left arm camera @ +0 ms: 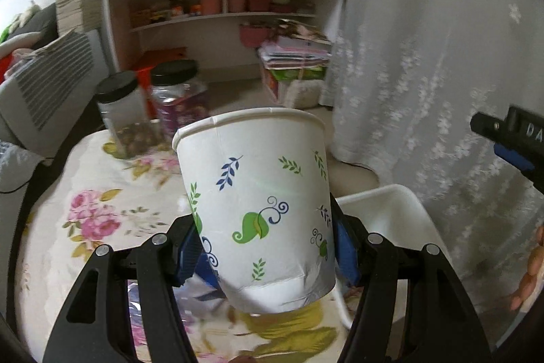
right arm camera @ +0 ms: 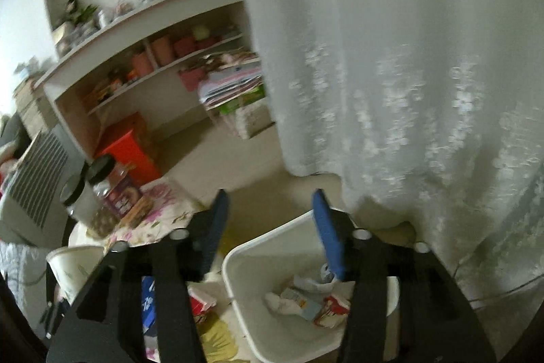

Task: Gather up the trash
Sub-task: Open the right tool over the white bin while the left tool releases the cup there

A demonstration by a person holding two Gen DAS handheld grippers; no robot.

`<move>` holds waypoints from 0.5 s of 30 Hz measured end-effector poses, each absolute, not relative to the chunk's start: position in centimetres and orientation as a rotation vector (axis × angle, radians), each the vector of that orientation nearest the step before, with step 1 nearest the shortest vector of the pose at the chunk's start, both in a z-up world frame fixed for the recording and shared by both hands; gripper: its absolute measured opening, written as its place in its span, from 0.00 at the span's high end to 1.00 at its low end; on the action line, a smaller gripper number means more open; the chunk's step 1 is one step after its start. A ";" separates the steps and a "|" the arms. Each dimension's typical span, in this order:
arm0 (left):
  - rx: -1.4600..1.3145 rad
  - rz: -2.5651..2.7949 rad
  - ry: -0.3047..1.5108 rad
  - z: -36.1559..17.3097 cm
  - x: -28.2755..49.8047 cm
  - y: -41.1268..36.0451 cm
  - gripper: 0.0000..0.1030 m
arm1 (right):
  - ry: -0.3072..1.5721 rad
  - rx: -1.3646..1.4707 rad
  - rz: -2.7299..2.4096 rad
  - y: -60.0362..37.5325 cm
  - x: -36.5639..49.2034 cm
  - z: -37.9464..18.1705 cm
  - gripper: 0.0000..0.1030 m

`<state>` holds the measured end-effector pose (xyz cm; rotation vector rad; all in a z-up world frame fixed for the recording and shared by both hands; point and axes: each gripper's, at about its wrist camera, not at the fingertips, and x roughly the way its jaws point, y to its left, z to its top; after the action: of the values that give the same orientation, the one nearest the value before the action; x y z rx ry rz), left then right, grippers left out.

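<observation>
Just left of the white bin (left arm camera: 384, 210), above the flowered tabletop (left arm camera: 102, 193), the left hand-held gripper (left arm camera: 268, 247) clamped a paper cup (left arm camera: 255, 199) low on its body, one blue pad on each side. The cup's long axis tilted a little off upright, rim up and away from the camera, base towards it. The bin lay to the cup's right and below, near its base. The right hand-held gripper (right arm camera: 268, 227) hung over the bin's left rim with its jaws apart and nothing between them; crumpled wrappers (right arm camera: 306, 298) lay inside the bin. The left hand was the one carrying trash. The cup was white with green and blue leaf prints; its base looked dented, though blur made that uncertain.
</observation>
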<state>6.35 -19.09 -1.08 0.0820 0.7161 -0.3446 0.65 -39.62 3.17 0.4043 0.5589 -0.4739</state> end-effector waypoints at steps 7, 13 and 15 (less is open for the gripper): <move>0.126 -0.422 0.728 -1.8 5.1 -23.7 0.38 | 0.516 0.446 -0.566 -42.6 -1.9 3.6 0.18; 0.174 -0.518 0.736 -2.5 4.0 -27.3 0.34 | 0.471 0.526 -0.640 -45.5 -4.1 3.9 0.09; 0.181 -0.556 0.747 -2.7 3.7 -28.4 0.23 | 0.465 0.547 -0.654 -46.2 -4.7 3.9 0.09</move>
<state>3.74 -28.37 -2.68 0.1810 0.7475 -0.5557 -4.65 -46.19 3.86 0.5467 0.4653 -0.6540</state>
